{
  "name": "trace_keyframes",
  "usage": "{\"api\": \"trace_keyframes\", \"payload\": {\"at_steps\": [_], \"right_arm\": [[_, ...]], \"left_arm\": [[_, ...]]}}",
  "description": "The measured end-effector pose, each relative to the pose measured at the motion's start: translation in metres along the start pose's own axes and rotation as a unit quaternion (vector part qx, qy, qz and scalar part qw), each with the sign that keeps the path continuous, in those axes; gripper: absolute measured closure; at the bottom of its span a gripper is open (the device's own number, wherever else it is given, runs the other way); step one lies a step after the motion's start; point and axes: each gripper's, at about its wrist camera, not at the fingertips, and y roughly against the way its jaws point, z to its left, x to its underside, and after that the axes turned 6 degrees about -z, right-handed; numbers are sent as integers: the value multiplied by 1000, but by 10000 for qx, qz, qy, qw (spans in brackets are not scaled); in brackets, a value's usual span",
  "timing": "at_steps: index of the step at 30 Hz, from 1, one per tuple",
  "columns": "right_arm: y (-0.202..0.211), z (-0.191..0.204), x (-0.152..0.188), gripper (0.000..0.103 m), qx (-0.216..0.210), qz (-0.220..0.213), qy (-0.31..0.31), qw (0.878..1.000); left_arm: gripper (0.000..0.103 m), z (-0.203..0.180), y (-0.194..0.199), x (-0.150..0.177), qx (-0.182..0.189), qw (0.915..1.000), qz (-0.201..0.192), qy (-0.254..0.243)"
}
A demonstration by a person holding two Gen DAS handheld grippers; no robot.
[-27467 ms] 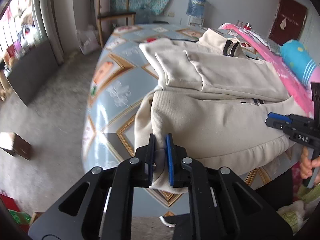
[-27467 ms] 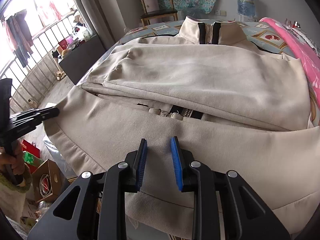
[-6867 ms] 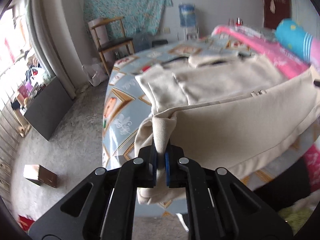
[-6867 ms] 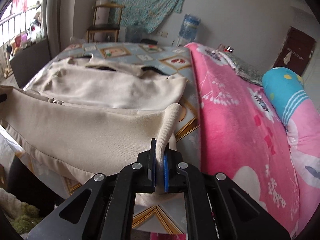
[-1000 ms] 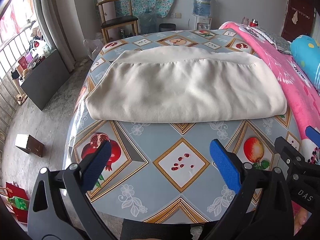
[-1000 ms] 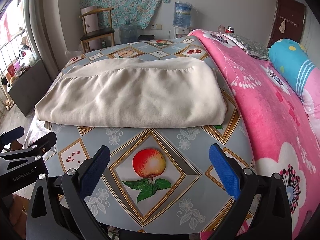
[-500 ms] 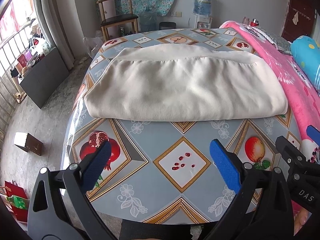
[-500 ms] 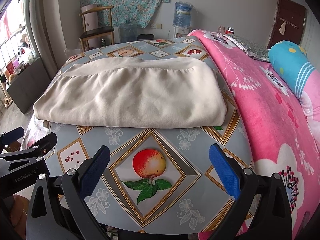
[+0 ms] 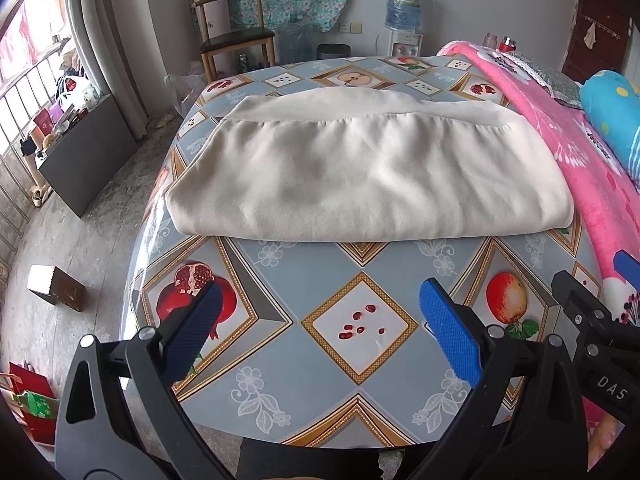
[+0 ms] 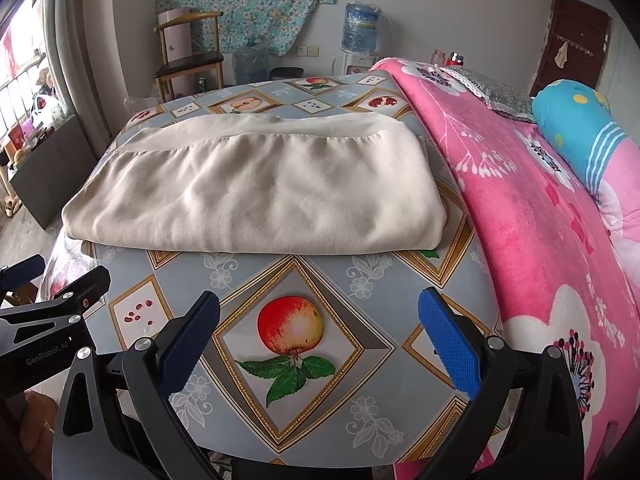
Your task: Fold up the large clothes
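Note:
A cream jacket (image 9: 360,168) lies folded in a flat rectangle across the middle of the bed, its ribbed hem along the far edge; it also shows in the right wrist view (image 10: 256,192). My left gripper (image 9: 320,328) is wide open and empty, held back over the bed's near edge, apart from the jacket. My right gripper (image 10: 316,332) is wide open and empty too, over the near edge to the right. Each gripper shows at the side of the other's view.
The bed has a grey fruit-patterned sheet (image 9: 360,320). A pink floral blanket (image 10: 540,208) and a blue pillow (image 10: 576,132) lie on the right. A wooden chair (image 9: 236,44) and a water dispenser (image 9: 404,12) stand beyond. A small box (image 9: 56,288) sits on the floor at left.
Nothing has visibly changed over the last second, apart from a slight shift of view. Earlier both grippers were shut on the jacket's hem and lifted it; now the jacket lies folded and both are open.

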Motion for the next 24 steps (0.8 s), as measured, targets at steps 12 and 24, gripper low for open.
{"api": "trace_keyframes", "payload": {"at_steps": [12, 24], "right_arm": [[0, 0, 0, 6, 12, -2, 14, 10000], [0, 1, 0, 6, 34, -2, 30, 10000]], "left_arm": [[8, 1, 0, 0, 3, 10000, 2, -1], [8, 0, 0, 0, 3, 10000, 1, 9]]}}
